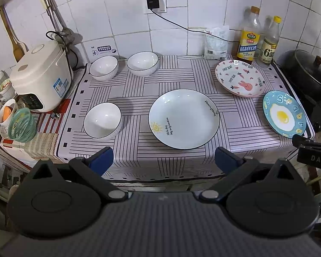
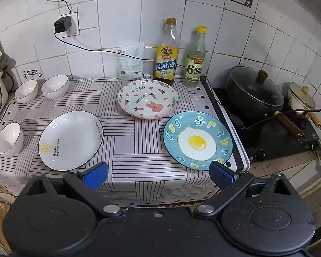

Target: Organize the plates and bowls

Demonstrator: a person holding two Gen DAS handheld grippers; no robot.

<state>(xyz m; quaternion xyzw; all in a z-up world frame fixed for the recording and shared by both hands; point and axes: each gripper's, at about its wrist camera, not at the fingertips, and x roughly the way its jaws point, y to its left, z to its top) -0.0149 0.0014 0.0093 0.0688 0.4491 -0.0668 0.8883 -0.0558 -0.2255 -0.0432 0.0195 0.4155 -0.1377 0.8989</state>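
Observation:
Three white bowls stand on the striped cloth: two at the back left (image 1: pixel 104 67) (image 1: pixel 142 63) and one at the front left (image 1: pixel 102 120). A white sun plate (image 1: pixel 183 118) lies in the middle, also in the right wrist view (image 2: pixel 71 139). A pink rabbit plate (image 1: pixel 240 78) (image 2: pixel 148 99) rests on another plate at the back right. A blue egg plate (image 1: pixel 284 113) (image 2: pixel 198 139) lies at the right edge. My left gripper (image 1: pixel 163 160) is open and empty before the sun plate. My right gripper (image 2: pixel 158 174) is open and empty near the egg plate.
A rice cooker (image 1: pixel 40 76) and a green basket (image 1: pixel 22 125) stand left of the cloth. Two bottles (image 2: pixel 167 52) (image 2: pixel 195 57) and a bag (image 2: pixel 130 62) line the tiled wall. A black lidded pot (image 2: pixel 254 90) and a small pot (image 2: pixel 299 98) sit on the stove at right.

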